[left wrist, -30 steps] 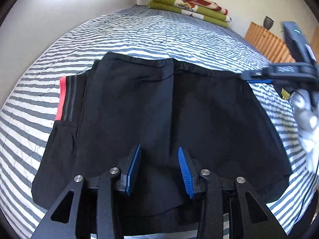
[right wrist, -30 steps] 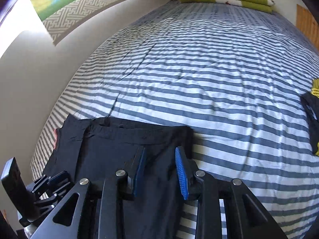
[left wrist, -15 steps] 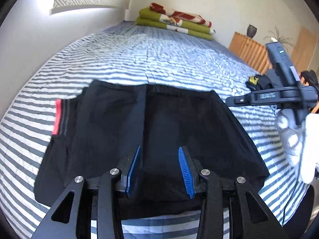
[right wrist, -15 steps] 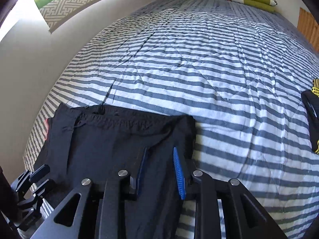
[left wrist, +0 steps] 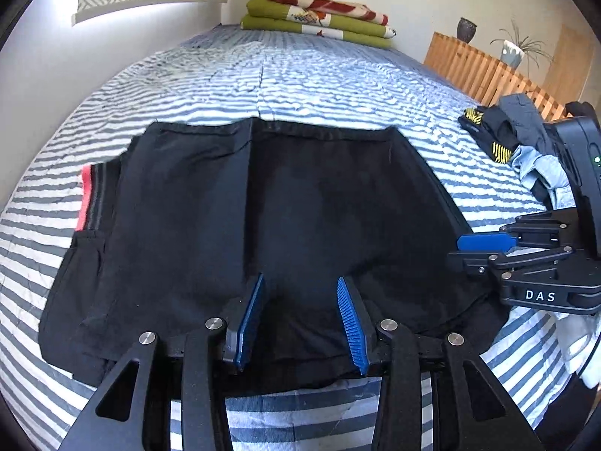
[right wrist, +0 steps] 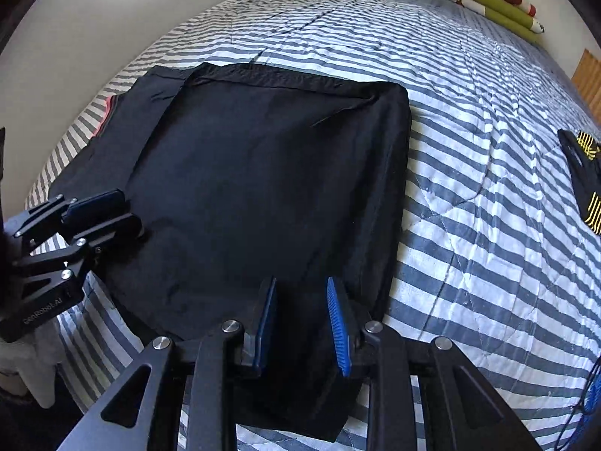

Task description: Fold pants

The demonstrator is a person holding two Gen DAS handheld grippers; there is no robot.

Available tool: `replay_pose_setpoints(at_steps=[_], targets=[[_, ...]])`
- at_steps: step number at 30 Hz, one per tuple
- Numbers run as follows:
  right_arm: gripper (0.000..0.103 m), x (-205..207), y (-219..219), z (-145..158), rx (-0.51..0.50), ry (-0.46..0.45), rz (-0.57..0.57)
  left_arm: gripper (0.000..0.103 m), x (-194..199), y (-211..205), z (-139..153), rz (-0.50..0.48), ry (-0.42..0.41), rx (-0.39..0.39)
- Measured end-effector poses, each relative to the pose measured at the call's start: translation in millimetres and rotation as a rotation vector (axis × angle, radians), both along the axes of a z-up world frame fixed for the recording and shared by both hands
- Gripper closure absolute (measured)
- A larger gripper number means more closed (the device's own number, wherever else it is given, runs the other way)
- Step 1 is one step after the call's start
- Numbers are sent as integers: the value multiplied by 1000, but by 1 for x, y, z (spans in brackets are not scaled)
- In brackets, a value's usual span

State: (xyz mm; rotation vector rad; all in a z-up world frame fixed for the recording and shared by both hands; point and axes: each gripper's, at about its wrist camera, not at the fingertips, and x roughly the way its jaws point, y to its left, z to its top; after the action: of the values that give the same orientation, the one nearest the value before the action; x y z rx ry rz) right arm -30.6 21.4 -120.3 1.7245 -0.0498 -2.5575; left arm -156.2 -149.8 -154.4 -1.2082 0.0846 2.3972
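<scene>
The black pants lie flat on the striped bedcover as a folded, roughly square stack, spread straight ahead of both tools and running under their fingertips. The cloth looks thin, soft and light, so it should drape and sag from any single hold and the layers may slide over each other; a pinch that takes every layer at the near hem, one near each near corner, would likely carry it best. A hemmed edge runs across the far side, and a pink-trimmed strip shows off to the left of the left gripper. That gripper hovers over the near hem with its jaws partly apart and no cloth pinched between them. The right gripper sits over the near right corner, jaws narrower yet parted, also empty as far as can be seen. A small heap of other clothes lies well off to the right, and folded blankets rest far ahead.
</scene>
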Motion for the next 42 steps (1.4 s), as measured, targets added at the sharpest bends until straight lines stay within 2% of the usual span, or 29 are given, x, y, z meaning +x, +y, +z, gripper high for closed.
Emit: replay_pose_setpoints(at_steps=[4,7,9,11,16,25,31,37,39,42], targets=[[78,8,-8,14,-7,43,18,60,3,-5,4,6,-9,5],[78,8,-14,2,2,5,23,57,-3,-2,-8,-5,-55,-24],[77,8,-15,-3,18,4,29,53,-2,0,-8,-18,-47,-35],[77,7,-15,-2,18,1,29,50,-2,-3,-6,-11,-53,-6],[77,15,-4,11,-19,23,3,50,1,1,3,-12,-25,2],[77,28,54,25,-68,49,-128,50,14,58,15,-136,5,-13],[75,39,87,39,-57,99,-161,44,34,100,20,-230,28,-7],[74,41,146,47,-115,96,-269,44,81,162,14,-388,96,-99],[74,38,167,49,-119,96,-294,44,97,183,7,-443,114,-149],[73,26,190,46,-175,74,-299,42,116,208,-1,-479,186,-256]])
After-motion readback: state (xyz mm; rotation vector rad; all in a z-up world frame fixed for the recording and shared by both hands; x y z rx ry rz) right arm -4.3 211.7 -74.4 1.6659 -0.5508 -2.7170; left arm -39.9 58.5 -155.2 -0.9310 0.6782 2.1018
